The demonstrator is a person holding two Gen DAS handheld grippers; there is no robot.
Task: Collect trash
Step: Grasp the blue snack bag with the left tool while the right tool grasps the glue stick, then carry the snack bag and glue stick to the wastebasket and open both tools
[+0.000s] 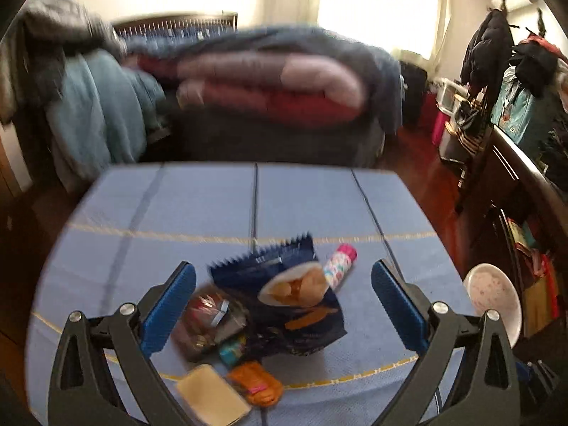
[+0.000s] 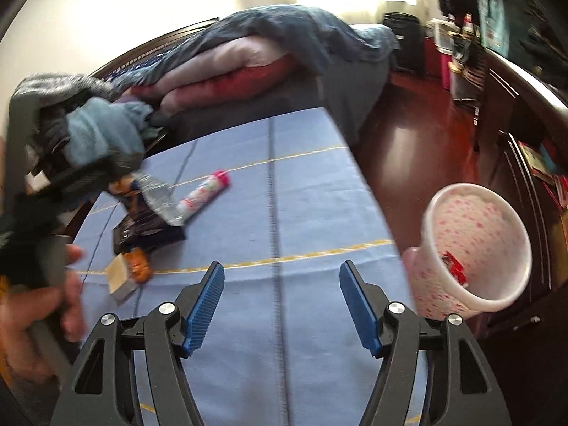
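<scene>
Presently: left gripper (image 1: 284, 305), jaws spread wide and empty, over a dark blue crisp packet (image 1: 284, 284) amid wrappers on the blue-clothed tabletop (image 1: 198, 206). Right gripper (image 2: 282, 305), likewise wide and empty, beside a pink-speckled white bin (image 2: 475, 245) off the tabletop's edge.

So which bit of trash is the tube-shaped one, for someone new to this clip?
Start at the blue mat and find the litter pile near its front edge. The tube lies at the pile's far right, beside the dark blue chip bag. It is the only round one: white with coloured dots and a pink cap.
</scene>
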